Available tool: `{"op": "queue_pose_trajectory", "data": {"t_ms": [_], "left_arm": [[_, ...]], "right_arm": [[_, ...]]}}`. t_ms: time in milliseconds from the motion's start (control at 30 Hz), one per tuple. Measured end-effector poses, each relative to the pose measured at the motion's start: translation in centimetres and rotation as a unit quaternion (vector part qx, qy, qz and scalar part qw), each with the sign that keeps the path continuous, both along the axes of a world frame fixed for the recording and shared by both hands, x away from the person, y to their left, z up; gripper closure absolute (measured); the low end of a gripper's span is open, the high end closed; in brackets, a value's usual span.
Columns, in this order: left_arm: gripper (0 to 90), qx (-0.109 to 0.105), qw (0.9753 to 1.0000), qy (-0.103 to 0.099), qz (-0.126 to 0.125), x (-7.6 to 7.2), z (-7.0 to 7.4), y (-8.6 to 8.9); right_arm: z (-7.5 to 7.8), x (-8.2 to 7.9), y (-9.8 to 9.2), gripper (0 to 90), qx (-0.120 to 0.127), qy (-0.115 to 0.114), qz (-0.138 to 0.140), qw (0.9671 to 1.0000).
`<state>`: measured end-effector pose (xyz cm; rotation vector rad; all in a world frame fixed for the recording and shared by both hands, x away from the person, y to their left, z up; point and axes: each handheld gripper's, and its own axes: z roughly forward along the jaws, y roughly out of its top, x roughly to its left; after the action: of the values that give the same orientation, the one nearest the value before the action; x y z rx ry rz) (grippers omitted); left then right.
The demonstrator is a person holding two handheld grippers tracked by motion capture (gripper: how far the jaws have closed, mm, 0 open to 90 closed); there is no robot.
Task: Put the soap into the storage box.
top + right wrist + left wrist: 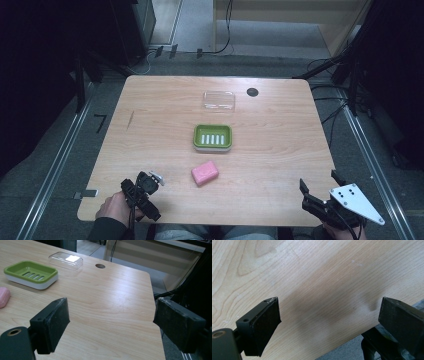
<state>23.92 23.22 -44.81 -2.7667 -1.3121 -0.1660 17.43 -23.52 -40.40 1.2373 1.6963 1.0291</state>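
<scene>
Left hand-held gripper [141, 192] sits at the table's [150, 110] near-left edge, jaws spread and empty. Pink soap [205, 173] lies just beyond it, toward the near-edge middle, apart from both grippers. Right hand-held gripper [320, 191], jaws likewise spread, hangs at the near-right corner. Green soap dish [213, 137] occupies table centre; clear lid [219, 100] lies toward the far edge.

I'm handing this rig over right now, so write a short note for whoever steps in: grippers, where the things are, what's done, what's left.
Left gripper: open, holding nothing, at the near left edge of the table.
Right gripper: open, holding nothing, at the near right corner.
Pink soap: lies bare on the table, just in front of the green soap dish, apart from it.
Clear lid: on the table behind the dish.
Done: nothing gripped; dish holds nothing.
Left: probably soap into dish, then lid on.
</scene>
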Motion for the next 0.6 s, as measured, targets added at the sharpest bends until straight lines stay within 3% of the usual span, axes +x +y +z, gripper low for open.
{"op": "queue_pose_trajectory", "data": {"t_ms": [600], "left_arm": [[4.2,-0.006,0.9998,-0.012,-0.012,-0.01,0.28,-0.57]], "right_arm": [[0.00,-0.04,-0.07,13.5,0.002,-0.002,-0.003,1.0000]]}}
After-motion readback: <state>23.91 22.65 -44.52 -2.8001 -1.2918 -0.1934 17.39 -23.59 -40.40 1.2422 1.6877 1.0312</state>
